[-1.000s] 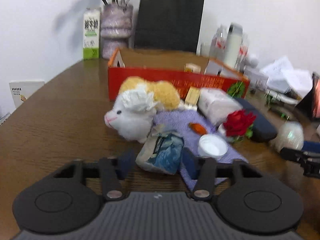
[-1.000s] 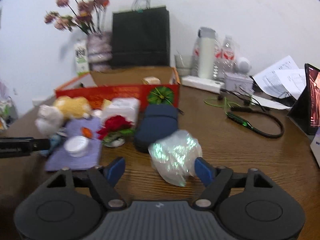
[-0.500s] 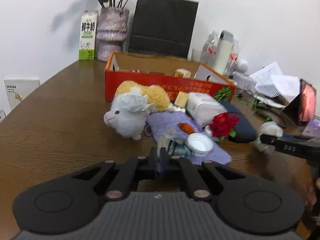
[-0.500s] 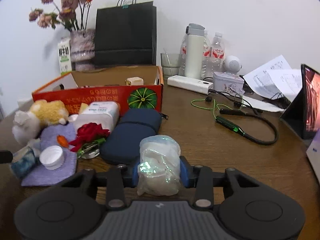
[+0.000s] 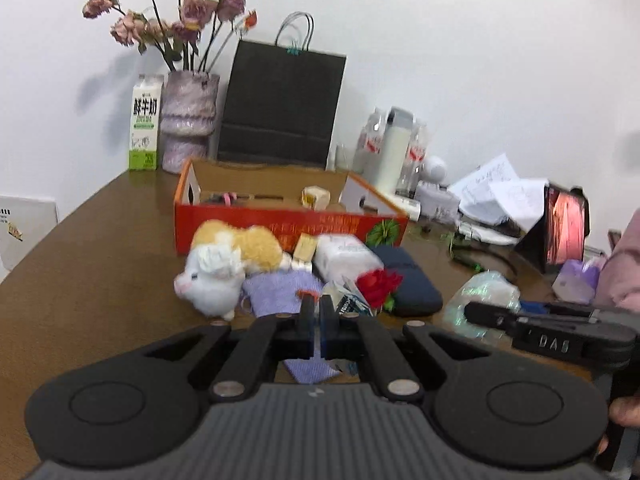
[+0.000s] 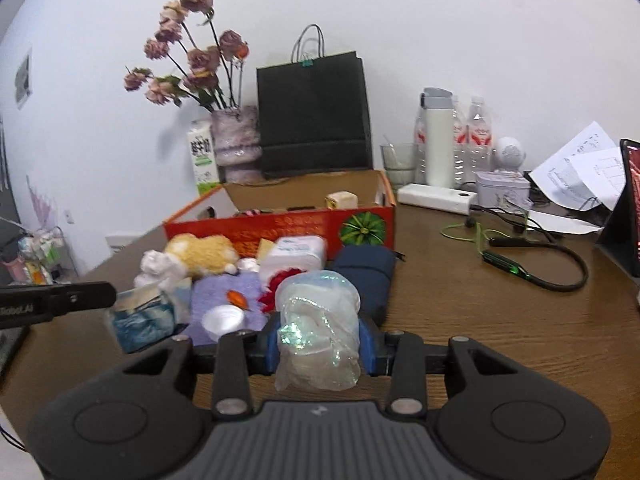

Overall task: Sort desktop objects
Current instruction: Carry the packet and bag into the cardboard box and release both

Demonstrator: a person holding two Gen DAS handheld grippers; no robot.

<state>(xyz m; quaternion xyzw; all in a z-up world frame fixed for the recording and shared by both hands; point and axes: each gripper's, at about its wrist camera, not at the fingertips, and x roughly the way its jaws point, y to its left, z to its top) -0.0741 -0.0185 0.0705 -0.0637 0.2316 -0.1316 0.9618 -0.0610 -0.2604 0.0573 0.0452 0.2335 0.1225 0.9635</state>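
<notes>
Upright, crinkly plastic bag, right jaws pinching.

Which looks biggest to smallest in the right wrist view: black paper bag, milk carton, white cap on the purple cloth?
1. black paper bag
2. milk carton
3. white cap

Carton and cap look nearly alike; the cap sits much nearer the camera.
</notes>
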